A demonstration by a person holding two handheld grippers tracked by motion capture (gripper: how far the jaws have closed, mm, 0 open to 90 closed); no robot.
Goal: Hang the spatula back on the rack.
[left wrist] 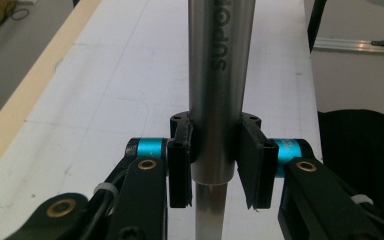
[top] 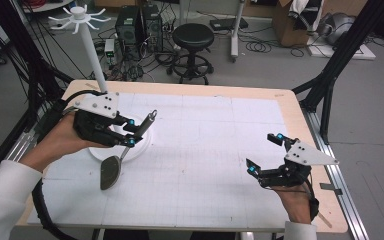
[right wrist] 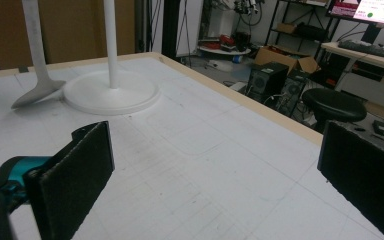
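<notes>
Left gripper (top: 130, 133): clamped on the steel handle of a metal ladle (top: 111, 171), jaws pressed against both sides.
Ladle: tilted, bowl down on the white table (top: 205, 150), just beside the stand's round base.
Stand (top: 96, 65): white pole, hooked top, nothing hung on it.
Right gripper (top: 261, 155): jaws wide apart, holding nothing, well apart from the ladle.

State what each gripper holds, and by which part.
The left gripper clamps the long metal spatula by its cylindrical steel handle, below the end. The right gripper is open and holds nothing.
</notes>
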